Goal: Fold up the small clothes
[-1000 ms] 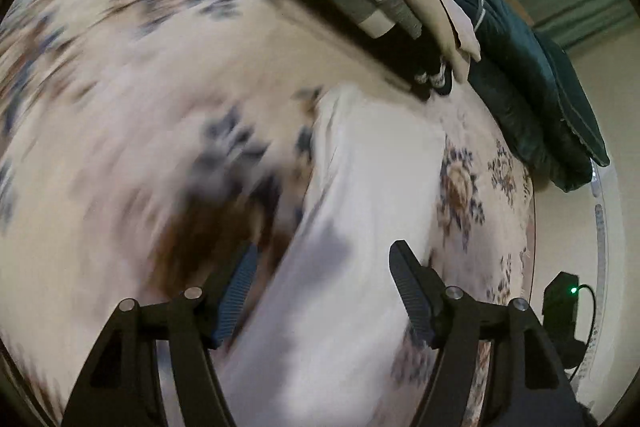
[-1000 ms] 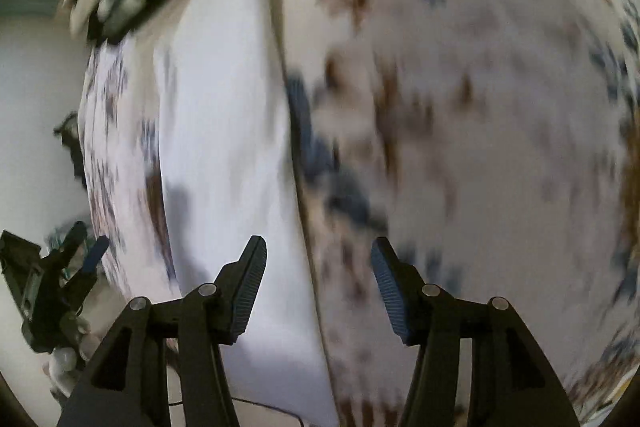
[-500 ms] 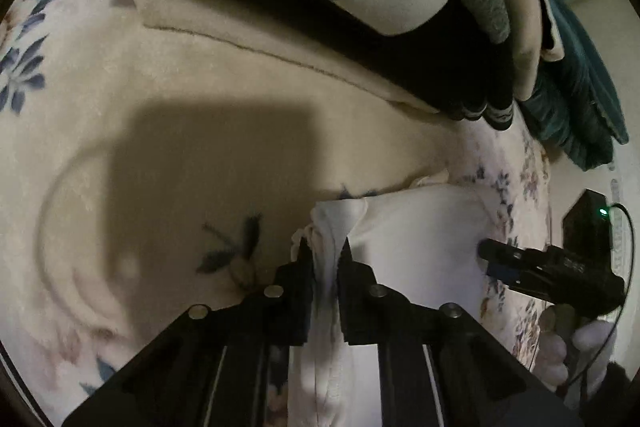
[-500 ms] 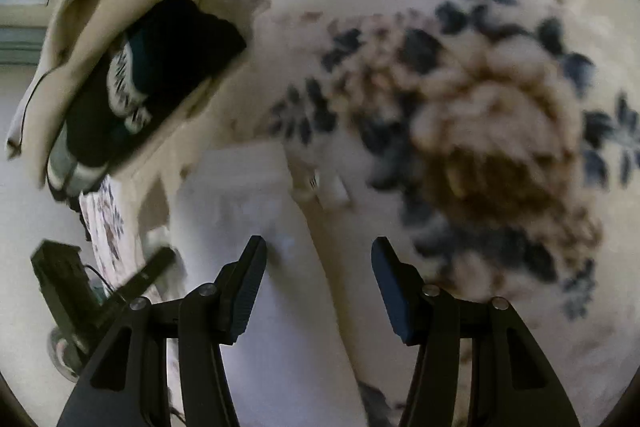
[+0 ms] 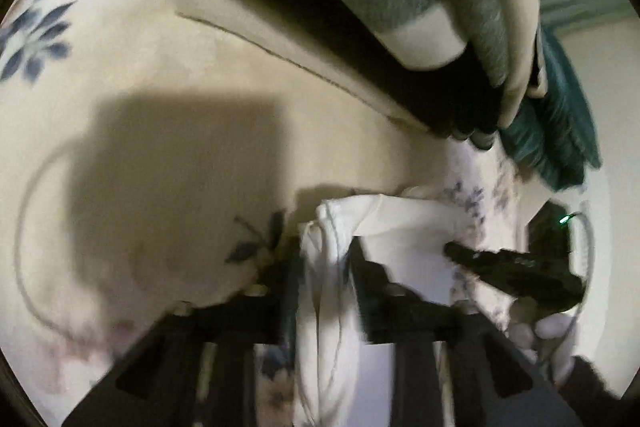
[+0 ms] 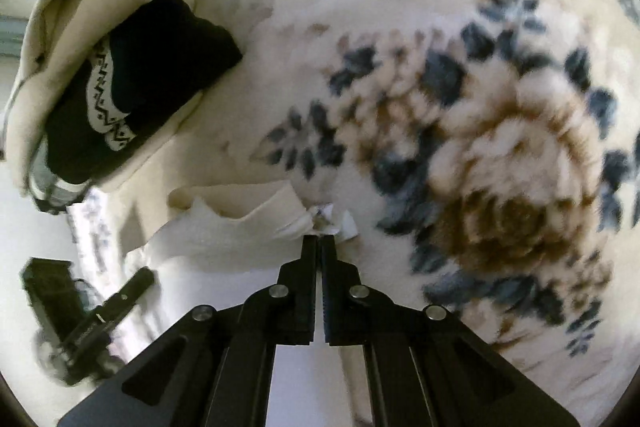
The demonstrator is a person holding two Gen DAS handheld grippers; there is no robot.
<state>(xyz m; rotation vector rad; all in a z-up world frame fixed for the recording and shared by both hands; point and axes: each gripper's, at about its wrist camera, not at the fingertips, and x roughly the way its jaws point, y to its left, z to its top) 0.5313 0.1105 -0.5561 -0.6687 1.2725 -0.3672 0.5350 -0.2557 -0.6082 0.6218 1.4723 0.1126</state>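
White garment (image 5: 400, 227) lying on a flowered blanket (image 6: 440, 47) beside stacked folded clothes (image 6: 132, 79), right gripper (image 6: 319, 241) pinched shut on its corner, left gripper (image 5: 324, 259) opening, hem between its jaws

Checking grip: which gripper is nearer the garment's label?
Right. The right gripper is shut on the garment beside the label; the left gripper, jaws opening around the garment's other corner, is farther.
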